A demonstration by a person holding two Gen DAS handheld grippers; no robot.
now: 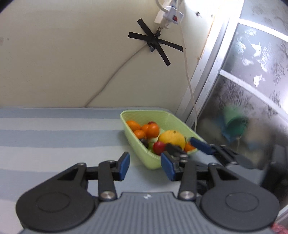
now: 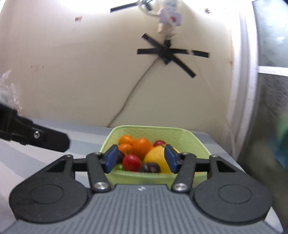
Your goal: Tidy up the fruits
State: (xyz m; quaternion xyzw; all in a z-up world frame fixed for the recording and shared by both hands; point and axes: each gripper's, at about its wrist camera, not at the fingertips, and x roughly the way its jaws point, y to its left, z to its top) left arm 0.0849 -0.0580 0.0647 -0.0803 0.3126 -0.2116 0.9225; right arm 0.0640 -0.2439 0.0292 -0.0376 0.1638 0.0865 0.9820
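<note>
A light green basket (image 1: pixel 153 162) stands at the right end of the striped table and holds the fruit. In it lie several oranges (image 1: pixel 152 130), a big yellow fruit (image 1: pixel 171 138), a red fruit (image 1: pixel 158 147) and a dark plum (image 1: pixel 144 142). My left gripper (image 1: pixel 145 166) is open and empty over the cloth, just short of the basket's near corner. My right gripper (image 2: pixel 141 159) is open over the basket's near end. The red fruit (image 2: pixel 131 162), the dark plum (image 2: pixel 150 167) and the yellow fruit (image 2: pixel 156 158) lie below and beyond its pads. A small orange (image 1: pixel 189 147) shows between the right gripper's fingers (image 1: pixel 199 144).
A blue-and-grey striped cloth (image 1: pixel 54 136) covers the table. Behind it is a cream wall with a black tape cross (image 1: pixel 155 42), a cable and a power strip (image 1: pixel 168 14). A frosted glass door (image 1: pixel 252 90) stands close to the basket's right. A left gripper finger (image 2: pixel 52 140) reaches in at the left.
</note>
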